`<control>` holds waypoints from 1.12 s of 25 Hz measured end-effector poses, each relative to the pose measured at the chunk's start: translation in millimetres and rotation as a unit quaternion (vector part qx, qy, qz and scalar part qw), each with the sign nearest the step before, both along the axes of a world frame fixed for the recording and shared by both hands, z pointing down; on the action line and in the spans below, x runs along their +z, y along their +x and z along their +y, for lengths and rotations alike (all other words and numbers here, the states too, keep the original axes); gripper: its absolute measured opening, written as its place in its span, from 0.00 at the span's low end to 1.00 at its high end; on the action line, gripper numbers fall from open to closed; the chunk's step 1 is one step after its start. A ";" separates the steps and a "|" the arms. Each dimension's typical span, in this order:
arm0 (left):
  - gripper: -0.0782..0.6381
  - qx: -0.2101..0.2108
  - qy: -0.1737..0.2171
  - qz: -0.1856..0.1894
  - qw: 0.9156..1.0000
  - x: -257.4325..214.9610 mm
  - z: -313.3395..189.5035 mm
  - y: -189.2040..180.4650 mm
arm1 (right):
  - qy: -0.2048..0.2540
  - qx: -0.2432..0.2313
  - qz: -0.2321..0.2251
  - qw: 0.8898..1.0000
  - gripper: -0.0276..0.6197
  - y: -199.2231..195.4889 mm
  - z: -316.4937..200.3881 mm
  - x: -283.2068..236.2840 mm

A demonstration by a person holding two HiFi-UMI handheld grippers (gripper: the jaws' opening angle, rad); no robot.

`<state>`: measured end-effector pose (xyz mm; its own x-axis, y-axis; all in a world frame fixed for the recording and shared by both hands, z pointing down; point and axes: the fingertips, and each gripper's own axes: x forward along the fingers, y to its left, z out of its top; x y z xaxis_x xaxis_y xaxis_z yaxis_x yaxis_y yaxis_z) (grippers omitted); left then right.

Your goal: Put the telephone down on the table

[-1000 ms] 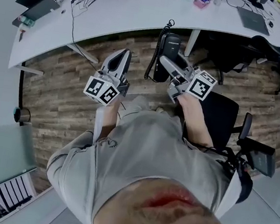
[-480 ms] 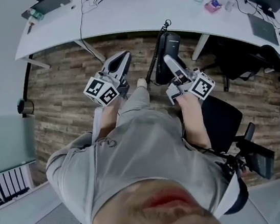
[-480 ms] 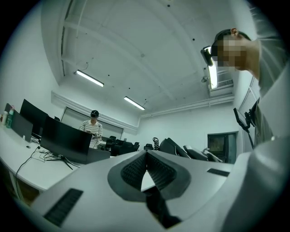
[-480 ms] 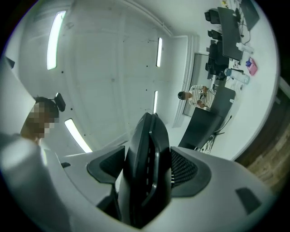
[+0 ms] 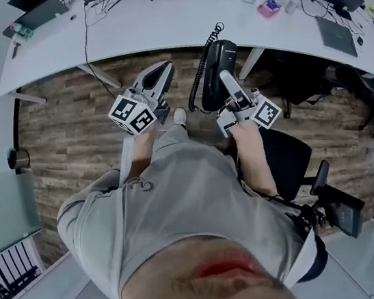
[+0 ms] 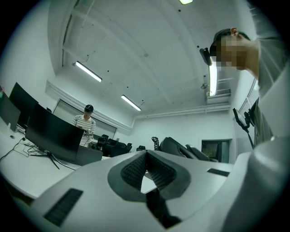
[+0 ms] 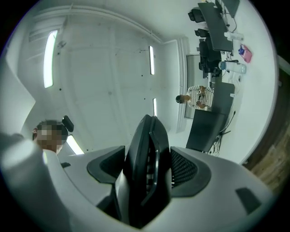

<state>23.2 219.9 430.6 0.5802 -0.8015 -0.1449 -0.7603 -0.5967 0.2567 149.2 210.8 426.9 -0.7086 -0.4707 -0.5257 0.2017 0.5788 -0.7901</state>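
Telephone: a black telephone (image 5: 220,70) is held upright in the air in front of the person. In the head view its top reaches the near edge of the desk (image 5: 158,11) and the rest shows against the wooden floor (image 5: 89,107). Its curly cord (image 5: 199,71) dangles beside it.
Right gripper: the right gripper (image 5: 227,87) is clamped on the telephone. In its own view the dark body (image 7: 144,167) stands edge-on between the ribbed pads (image 7: 185,166) and fills the gap.
Left gripper: the left gripper (image 5: 159,76) is held alongside, apart from the telephone. Its jaws meet at the tips with nothing between them.
Desk: the curved white top carries a laptop (image 5: 337,27), a small pink thing (image 5: 268,5) and cables further back. The strip nearest the telephone looks bare.
Done: the telephone is firmly gripped and close to the desk.
Left: the setting-down itself seems not yet begun. The telephone needs to go over the edge, come down until it rests on the top, and then be released by the right gripper.
Risk: the hanging cord could snag on the desk edge.
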 end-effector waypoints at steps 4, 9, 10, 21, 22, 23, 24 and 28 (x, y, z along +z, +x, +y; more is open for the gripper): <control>0.12 0.020 -0.004 0.017 1.000 5.2 -70.1 -30.0 | -0.030 0.004 -0.009 0.999 0.54 -41.7 -64.1 12.3; 0.12 0.003 0.000 0.020 1.000 0.7 -82.7 -51.1 | -0.025 0.021 0.011 0.999 0.54 -42.9 -76.0 10.1; 0.12 -0.001 0.003 0.018 1.000 0.2 -85.0 -57.0 | -0.022 0.027 0.018 0.999 0.54 -41.6 -78.7 10.0; 0.12 -0.006 0.003 0.026 1.000 4.4 -196.2 -165.5 | 0.005 0.090 0.105 0.990 0.54 -110.6 -199.0 -1.8; 0.12 0.001 0.005 0.029 1.000 6.2 -204.5 -169.9 | 0.006 0.096 0.109 0.989 0.54 -115.3 -207.7 -1.2; 0.12 0.008 0.007 0.032 0.999 8.7 -212.7 -173.6 | 0.008 0.101 0.111 0.989 0.54 -119.9 -216.0 -1.0; 0.12 0.016 0.007 0.033 0.999 12.5 -220.9 -176.9 | 0.009 0.106 0.111 0.988 0.54 -124.2 -223.8 -0.7; 0.12 0.039 -0.003 0.042 0.998 27.9 -248.6 -187.2 | -0.014 0.121 0.109 0.986 0.54 -137.8 -246.8 7.4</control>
